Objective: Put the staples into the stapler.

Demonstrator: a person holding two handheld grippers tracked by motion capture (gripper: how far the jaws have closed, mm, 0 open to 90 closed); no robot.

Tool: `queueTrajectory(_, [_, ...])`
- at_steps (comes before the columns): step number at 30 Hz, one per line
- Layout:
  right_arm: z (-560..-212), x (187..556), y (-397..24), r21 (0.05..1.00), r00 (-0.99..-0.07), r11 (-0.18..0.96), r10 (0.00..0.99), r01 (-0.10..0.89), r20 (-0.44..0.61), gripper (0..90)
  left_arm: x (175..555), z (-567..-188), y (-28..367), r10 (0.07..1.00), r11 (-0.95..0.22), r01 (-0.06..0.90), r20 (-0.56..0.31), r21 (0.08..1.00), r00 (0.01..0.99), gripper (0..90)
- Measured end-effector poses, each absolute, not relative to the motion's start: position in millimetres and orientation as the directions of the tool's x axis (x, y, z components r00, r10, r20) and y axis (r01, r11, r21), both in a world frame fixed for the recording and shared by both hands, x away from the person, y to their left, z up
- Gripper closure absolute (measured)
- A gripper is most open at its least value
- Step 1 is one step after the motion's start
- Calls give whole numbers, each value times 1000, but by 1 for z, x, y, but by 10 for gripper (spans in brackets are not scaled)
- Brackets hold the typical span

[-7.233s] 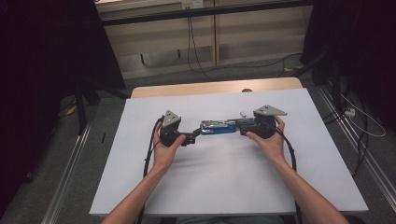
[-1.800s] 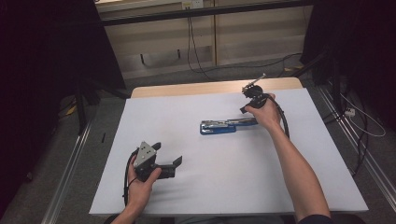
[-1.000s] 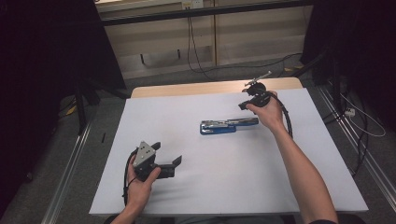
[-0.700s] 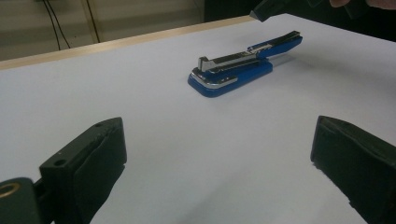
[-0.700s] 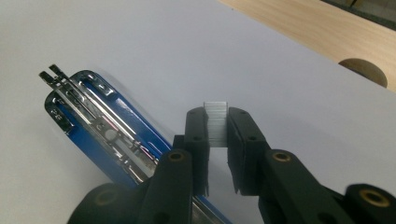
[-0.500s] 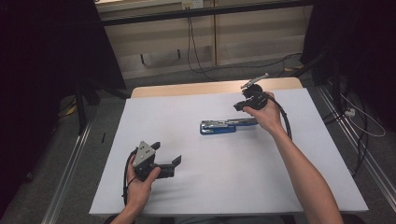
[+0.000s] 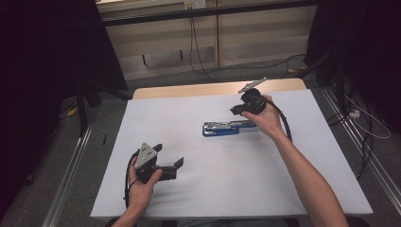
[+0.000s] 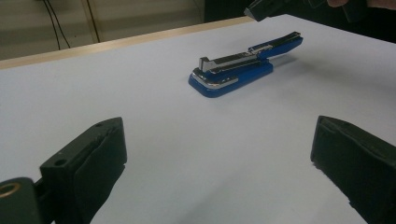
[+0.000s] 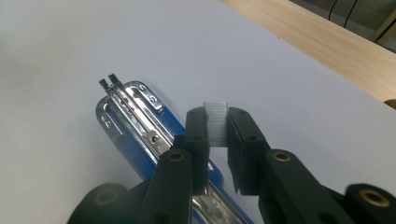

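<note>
The small silver strip of staples (image 9: 216, 122) stands clamped between the two black pads of my right gripper (image 9: 216, 140), with its long axis running along my jaws and its free end pointing away from my hand. My jaws are narrow, pressed on its two flat sides. Under it lies the blue stapler with the chrome magazine (image 7: 228, 127), opened, near the middle of the white table cover (image 7: 227, 189). In the high view its long axis goes left to right; the wide blue end is at the left and the hinge end is at the right, under my right hand (image 7: 265, 118). My left gripper (image 7: 166, 163) rests well apart at the near left, with jaws wide and nothing between them, pointing toward the stapler.
</note>
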State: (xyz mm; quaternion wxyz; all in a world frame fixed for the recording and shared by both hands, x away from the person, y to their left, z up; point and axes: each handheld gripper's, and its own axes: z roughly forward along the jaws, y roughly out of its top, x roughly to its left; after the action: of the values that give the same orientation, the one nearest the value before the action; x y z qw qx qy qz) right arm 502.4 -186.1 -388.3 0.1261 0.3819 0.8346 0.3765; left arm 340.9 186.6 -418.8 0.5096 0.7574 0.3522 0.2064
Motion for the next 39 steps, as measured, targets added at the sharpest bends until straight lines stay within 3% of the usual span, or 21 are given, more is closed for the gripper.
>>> queueTrajectory(39, [-385,500,-143,780,-787,441,608,444,105,791,340,-419,186,740,-234,325,-48,916,671,37])
